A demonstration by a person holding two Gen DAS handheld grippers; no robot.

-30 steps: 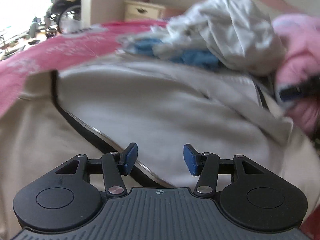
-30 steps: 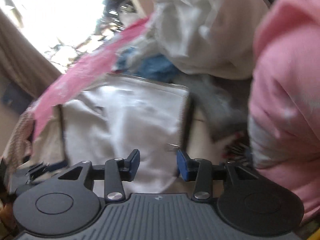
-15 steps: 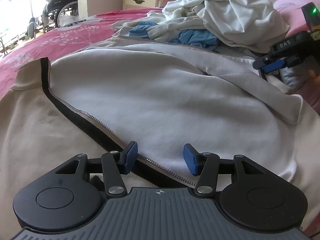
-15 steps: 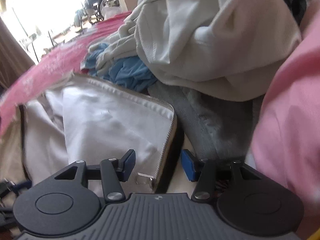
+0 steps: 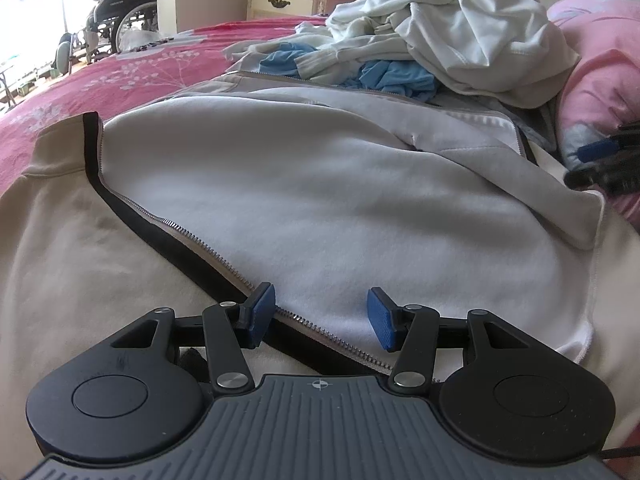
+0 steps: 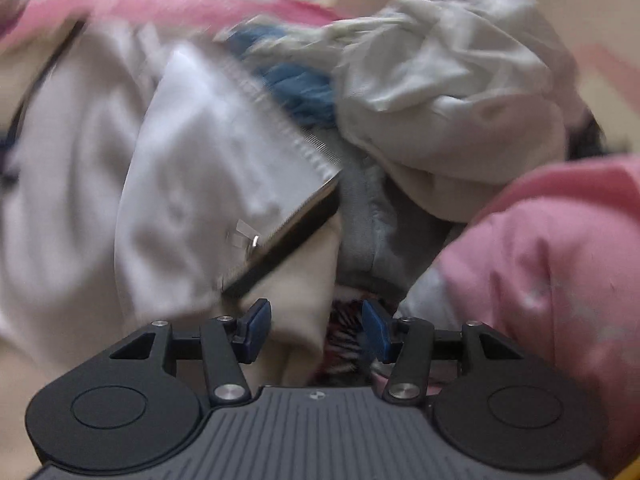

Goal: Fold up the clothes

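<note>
Below, the jacket [image 5: 320,200] zipper edge runs between the spread, empty left claw [image 5: 320,318] pads.

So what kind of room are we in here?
Most likely a bedroom: clothes lie spread on a bed with a pink floral cover, a cream nightstand stands against the far wall, and a pink pillow sits beside the laundry pile.

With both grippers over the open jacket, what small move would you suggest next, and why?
Probably ease the left gripper down and close it on the zipper edge of the jacket. Its jaws stand open astride that edge, nothing pinched yet, and the jacket lies spread open on the bed, so a fold needs a grip first.
</note>
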